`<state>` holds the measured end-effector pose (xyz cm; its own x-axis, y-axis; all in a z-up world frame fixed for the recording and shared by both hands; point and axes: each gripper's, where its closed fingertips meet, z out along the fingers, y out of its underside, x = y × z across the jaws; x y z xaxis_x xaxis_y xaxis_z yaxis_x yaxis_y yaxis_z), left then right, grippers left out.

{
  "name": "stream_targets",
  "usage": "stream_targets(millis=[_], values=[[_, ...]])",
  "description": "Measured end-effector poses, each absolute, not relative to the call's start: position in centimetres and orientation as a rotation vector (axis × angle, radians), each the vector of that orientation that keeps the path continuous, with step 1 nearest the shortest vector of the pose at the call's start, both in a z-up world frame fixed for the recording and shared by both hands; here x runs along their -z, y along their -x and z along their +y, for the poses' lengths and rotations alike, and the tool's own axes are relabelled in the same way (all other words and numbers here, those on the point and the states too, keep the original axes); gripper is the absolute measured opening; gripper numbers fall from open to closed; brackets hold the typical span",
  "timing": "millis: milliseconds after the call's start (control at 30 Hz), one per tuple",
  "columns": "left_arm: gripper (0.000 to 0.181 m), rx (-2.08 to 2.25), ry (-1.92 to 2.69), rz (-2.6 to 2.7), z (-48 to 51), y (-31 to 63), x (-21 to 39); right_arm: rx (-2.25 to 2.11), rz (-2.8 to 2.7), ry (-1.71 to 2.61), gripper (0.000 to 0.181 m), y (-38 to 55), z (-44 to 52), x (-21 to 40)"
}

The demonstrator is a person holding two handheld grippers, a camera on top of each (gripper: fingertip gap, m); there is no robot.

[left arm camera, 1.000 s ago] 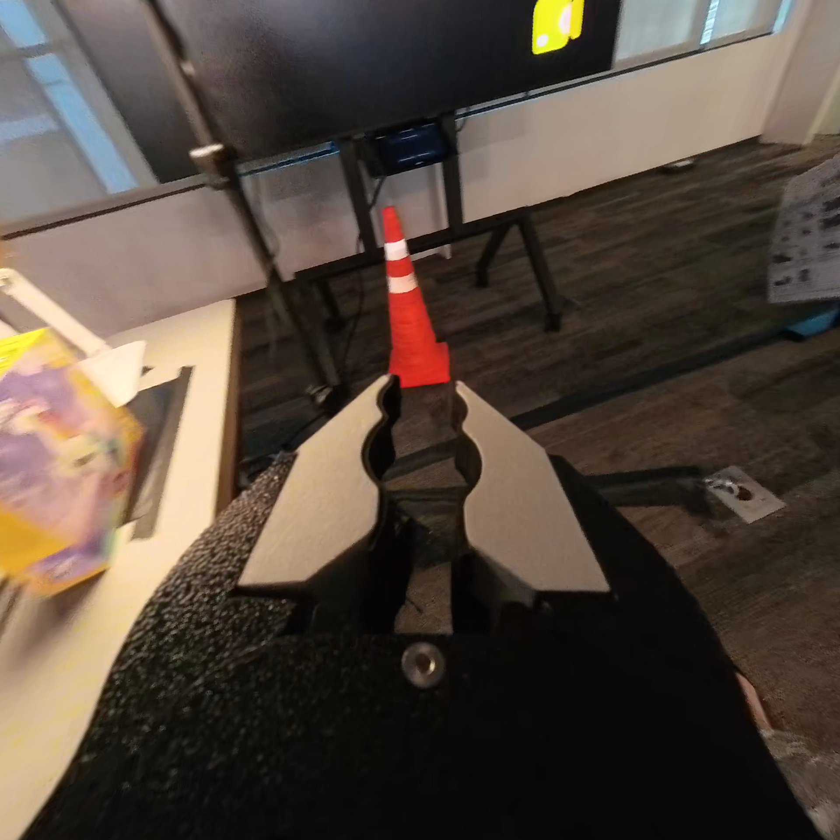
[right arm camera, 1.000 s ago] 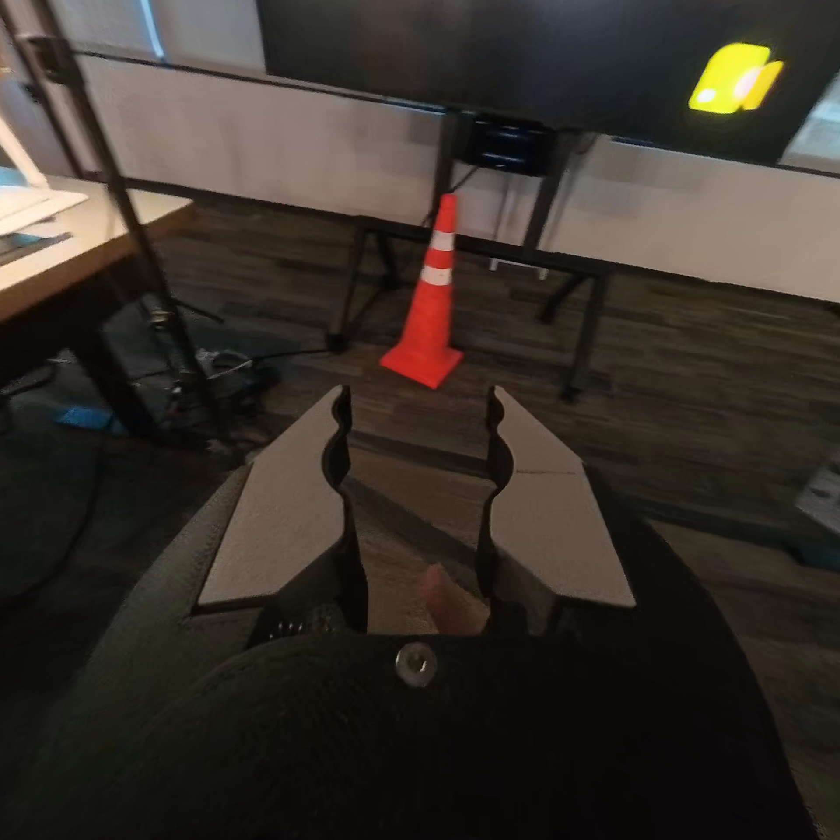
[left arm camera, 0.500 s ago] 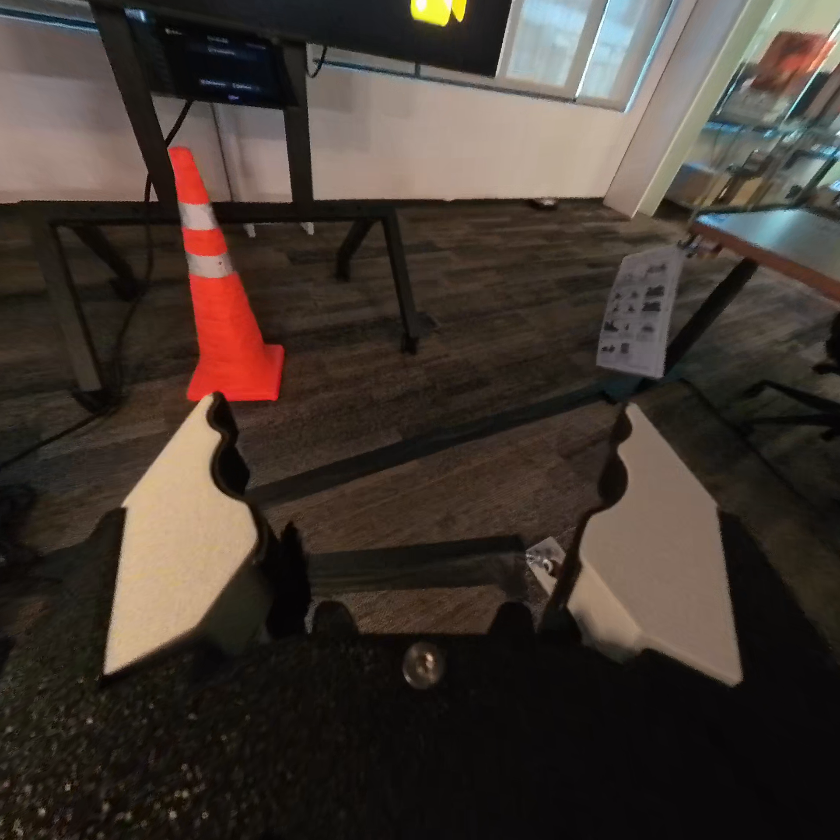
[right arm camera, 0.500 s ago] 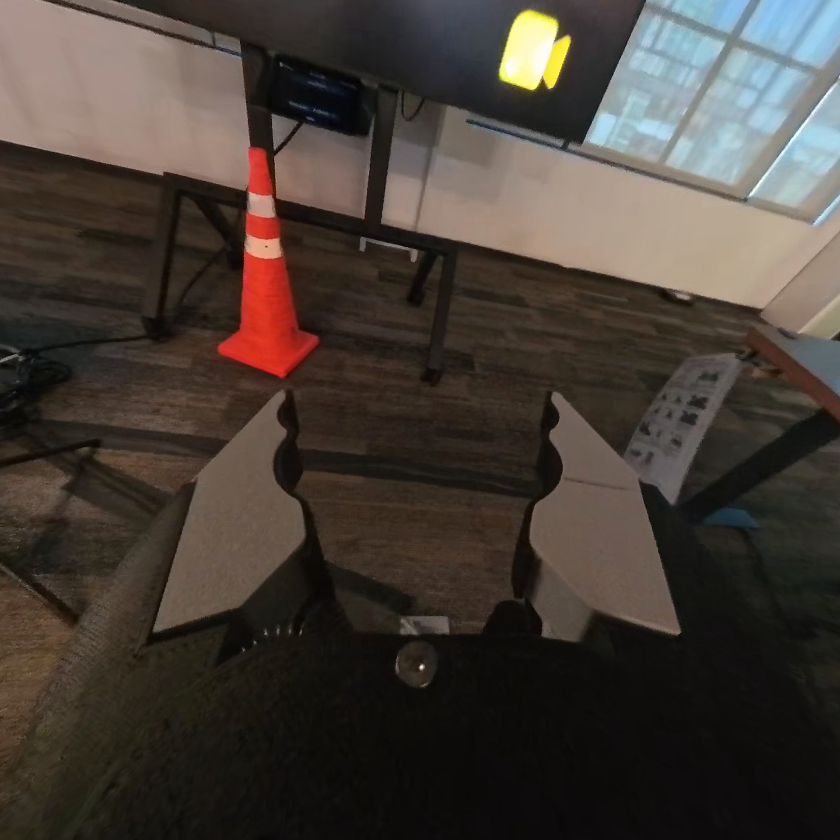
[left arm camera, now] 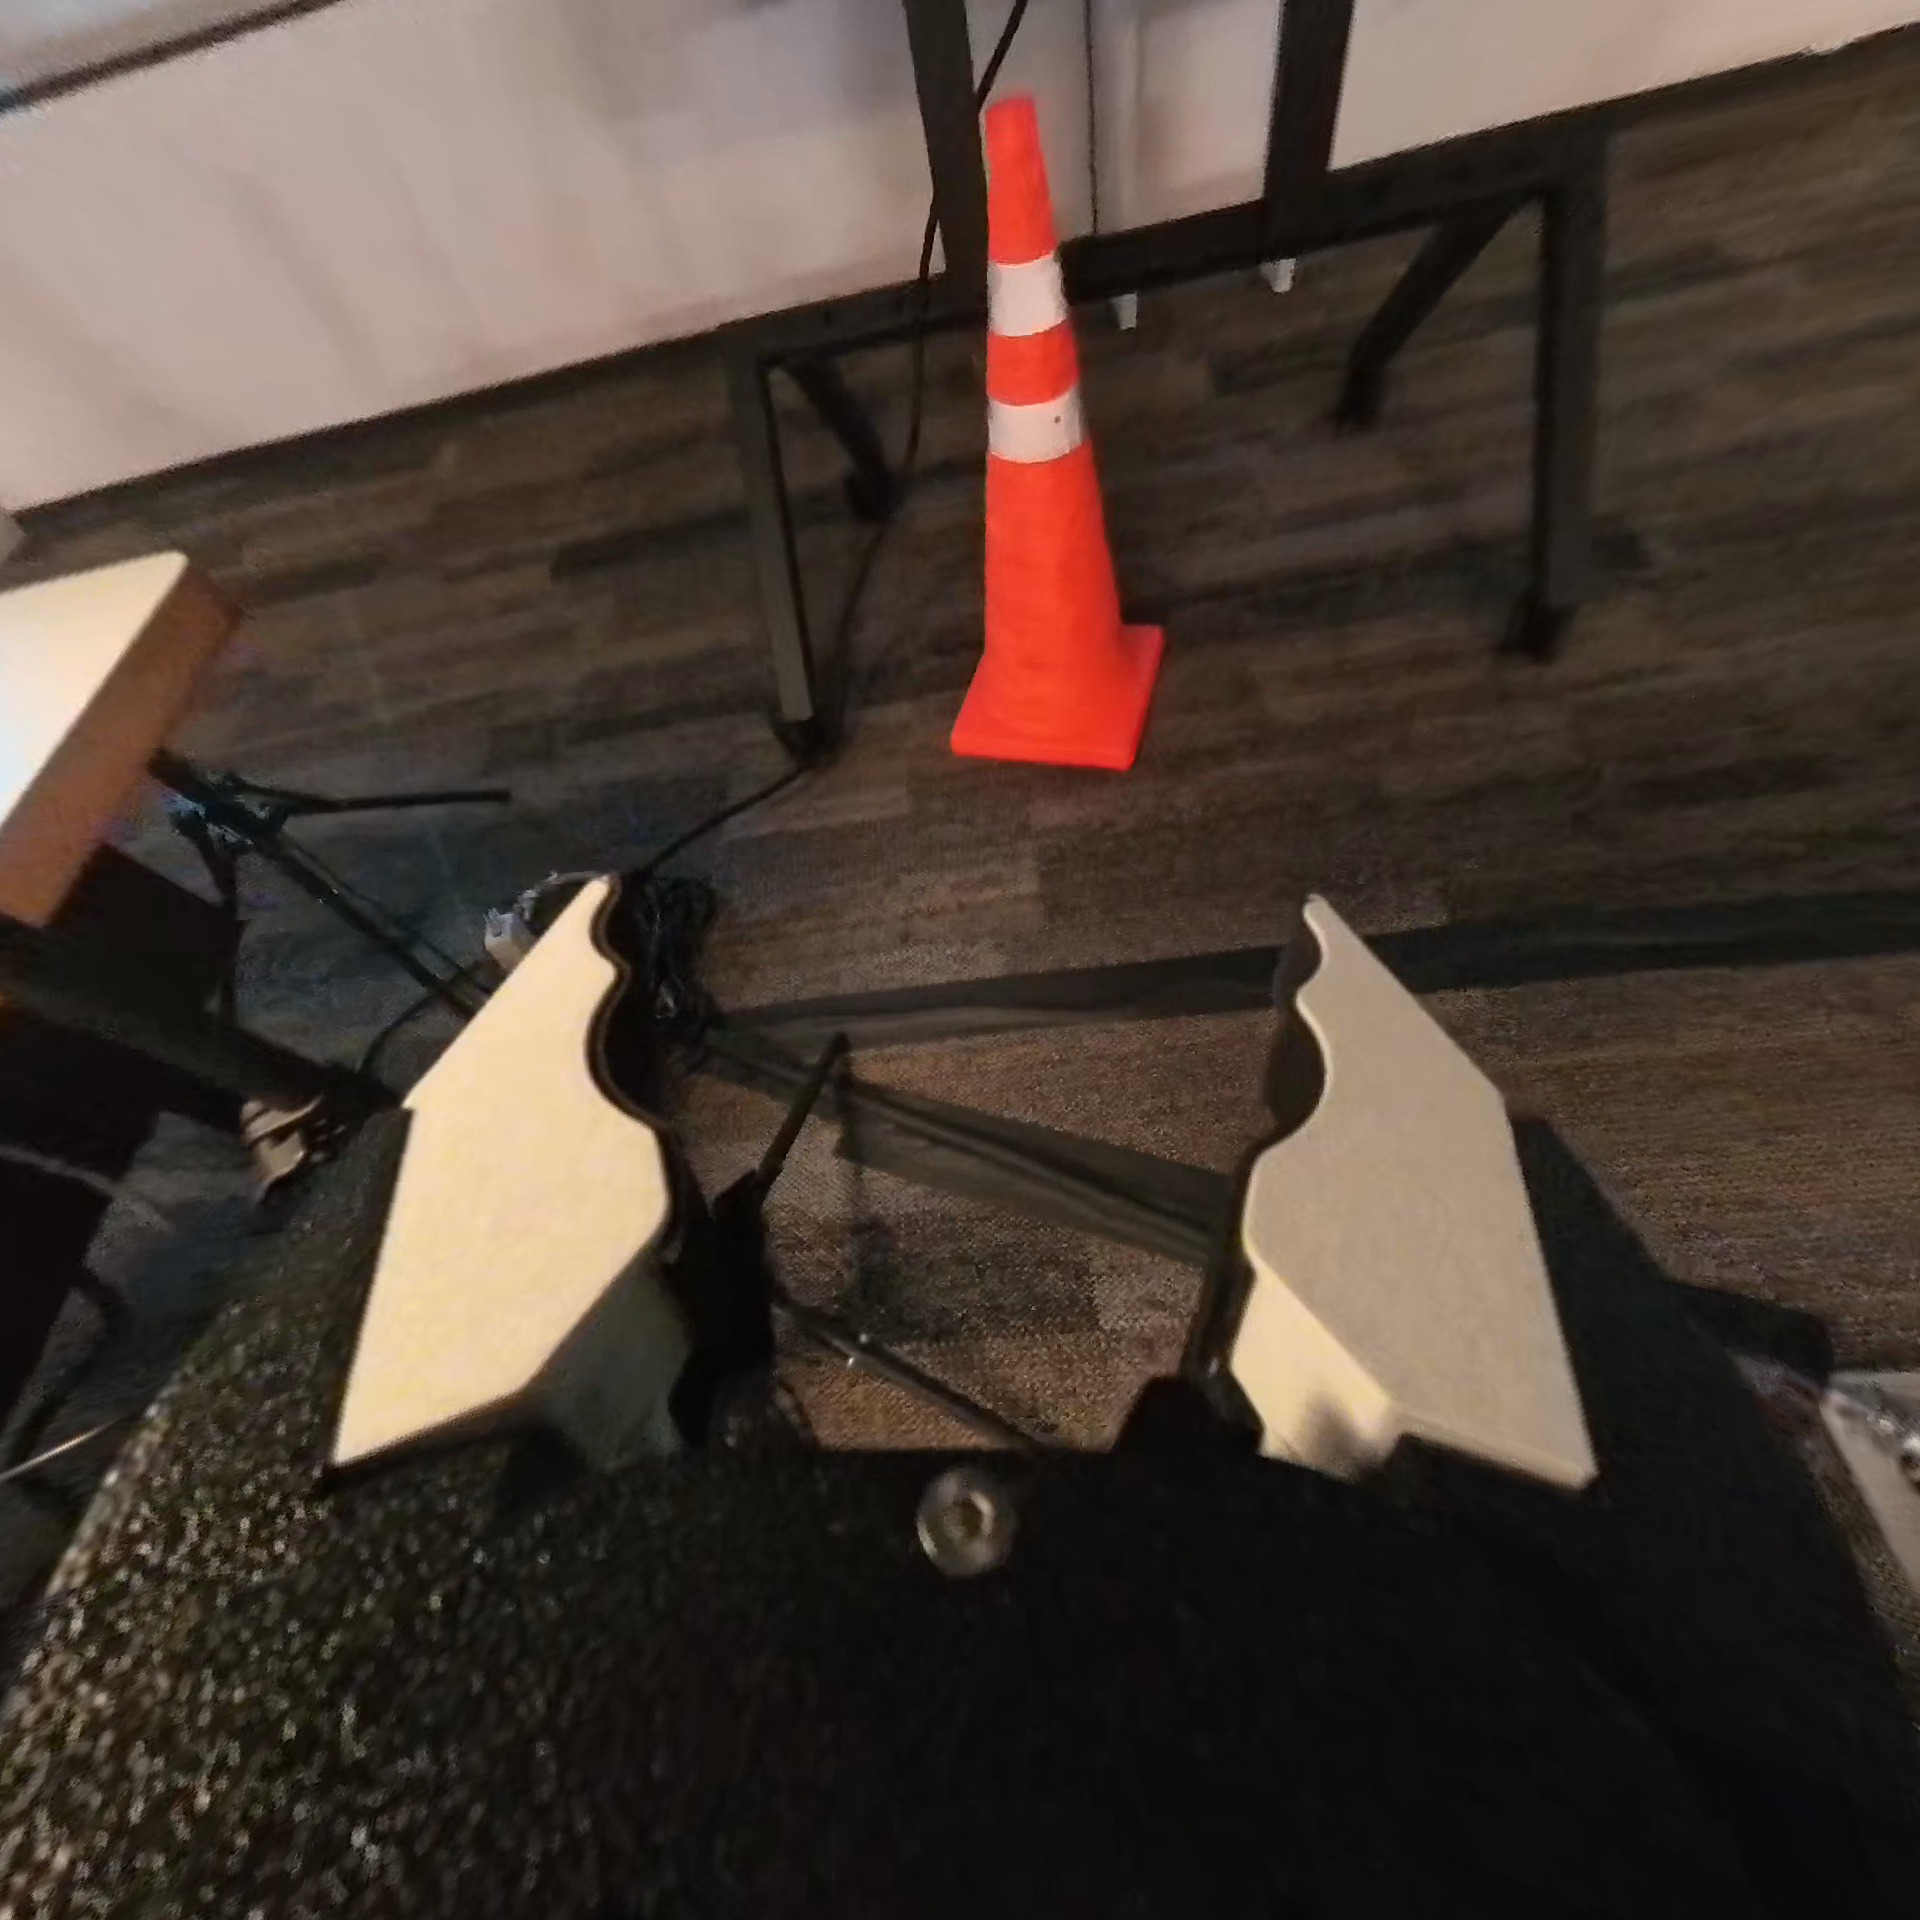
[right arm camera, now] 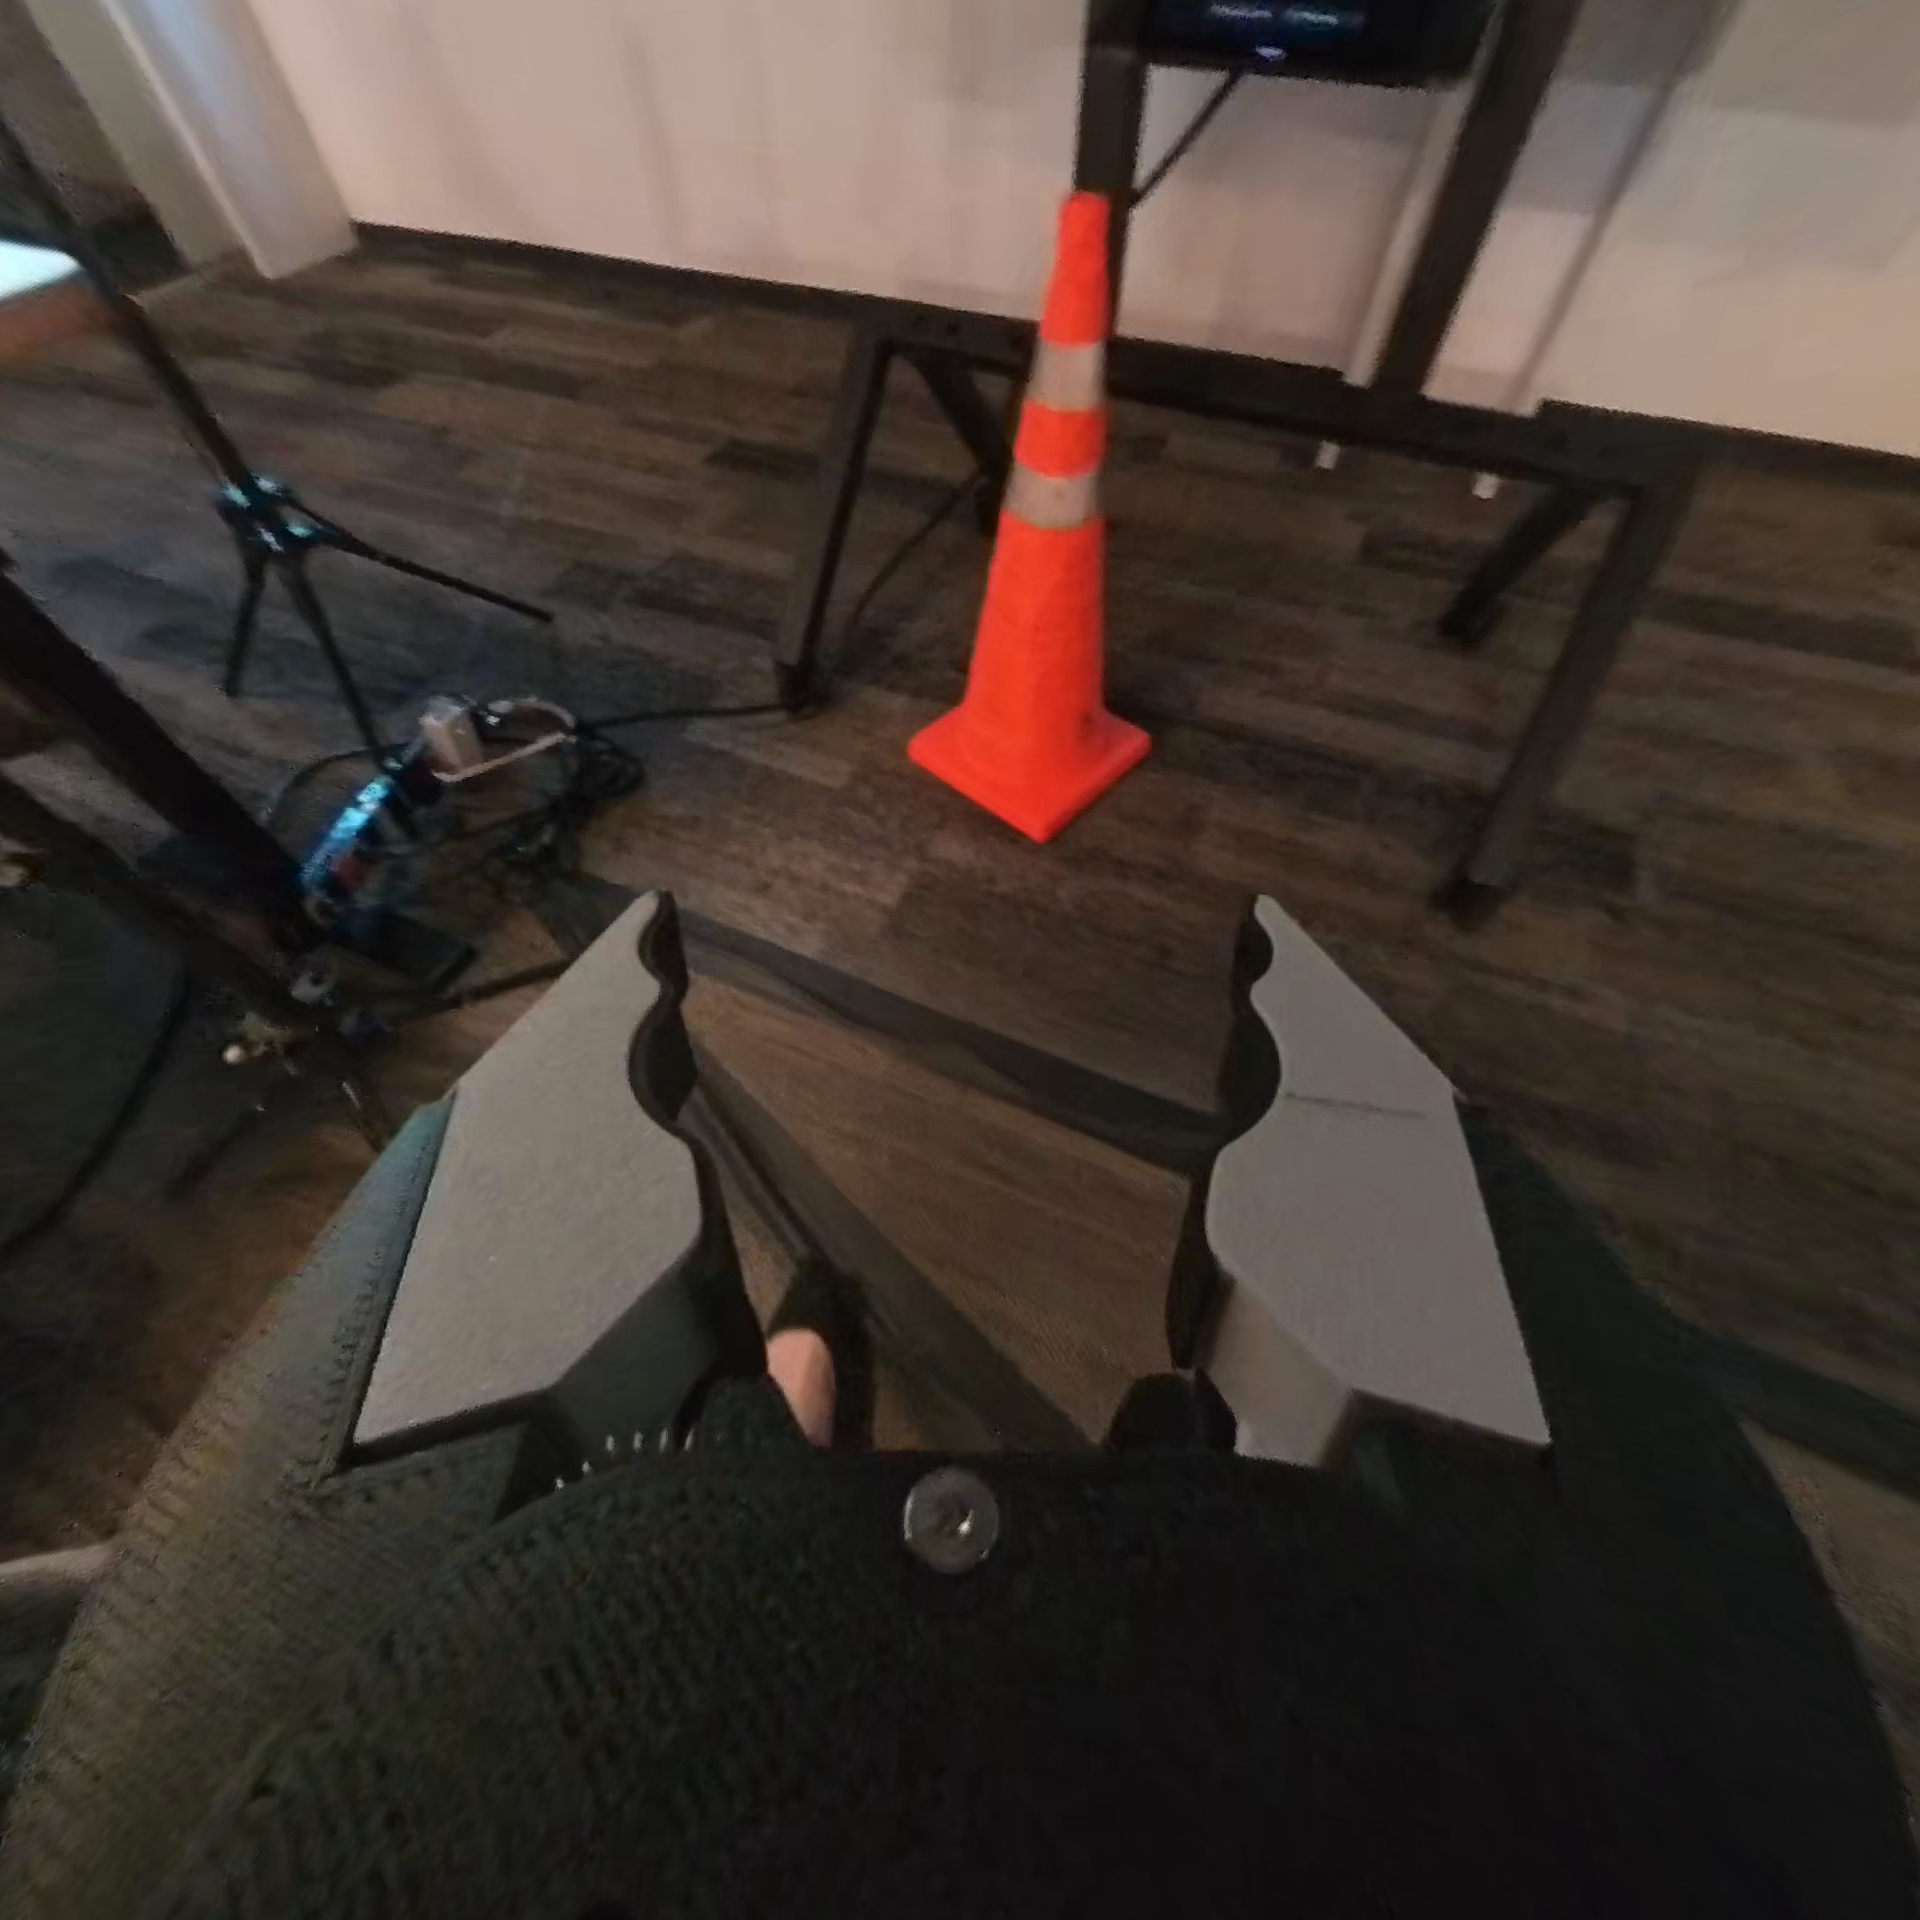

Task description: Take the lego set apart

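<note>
No lego set shows in either view now. My left gripper (left arm camera: pixel 958 904) is open and empty, held in the air over the dark floor, with only floor and cables between its fingers. My right gripper (right arm camera: pixel 956 909) is also open and empty above the floor. Both point toward an orange traffic cone (left arm camera: pixel 1044 499), which also shows in the right wrist view (right arm camera: pixel 1044 582).
A black metal stand (left arm camera: pixel 774 540) rises behind the cone against a white wall (left arm camera: pixel 416 208). A table corner (left arm camera: pixel 94 686) is at the left. A tripod (right arm camera: pixel 281 582), a cable tangle and a power strip (right arm camera: pixel 436 769) lie on the floor at the left.
My left gripper opened wide from nearly shut, then narrowed a little. My right gripper opened wider. Both swung right, then back left and tilted down; the colourful box on the table left the left view.
</note>
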<state>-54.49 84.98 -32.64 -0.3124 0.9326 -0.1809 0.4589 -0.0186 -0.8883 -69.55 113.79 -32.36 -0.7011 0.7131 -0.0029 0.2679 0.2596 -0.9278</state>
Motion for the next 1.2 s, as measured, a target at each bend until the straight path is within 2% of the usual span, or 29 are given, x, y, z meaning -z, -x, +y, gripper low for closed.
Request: stream_targets(millis=[200,400,500,567,633,733,833,933,1200], values=[[0.113,-1.203,1.337,-1.867,79.5,64.9,33.5,-1.472,-2.225,0.756,0.099,80.0,103.9,31.7],[0.104,-1.263,1.302,-1.874,71.7,72.1,31.2,-1.555,-2.31,0.638,0.082,89.7,92.2,29.9],[0.083,-1.284,1.235,-1.86,67.7,75.2,30.0,-1.583,-2.369,0.509,0.072,93.2,85.4,28.9],[0.064,-1.307,1.191,-1.844,64.6,77.5,29.3,-1.566,-2.418,0.396,0.058,95.5,80.6,28.9],[0.054,-1.339,1.151,-1.814,61.1,80.5,28.5,-1.563,-2.476,0.282,0.048,97.6,75.1,28.9],[0.049,-1.388,1.118,-1.812,54.4,85.6,27.9,-1.607,-2.531,0.085,0.045,100.5,65.5,28.4],[0.035,-1.399,1.217,-1.817,46.4,90.1,28.4,-1.656,-2.529,-0.106,0.04,103.6,54.9,27.3],[0.019,-1.502,1.124,-2.006,36.0,91.2,28.5,-1.66,-2.563,-0.332,0.037,105.8,44.9,26.8],[0.017,-1.545,1.035,-2.219,19.7,94.8,27.6,-1.698,-2.707,-0.6,0.034,107.6,22.4,26.2]])
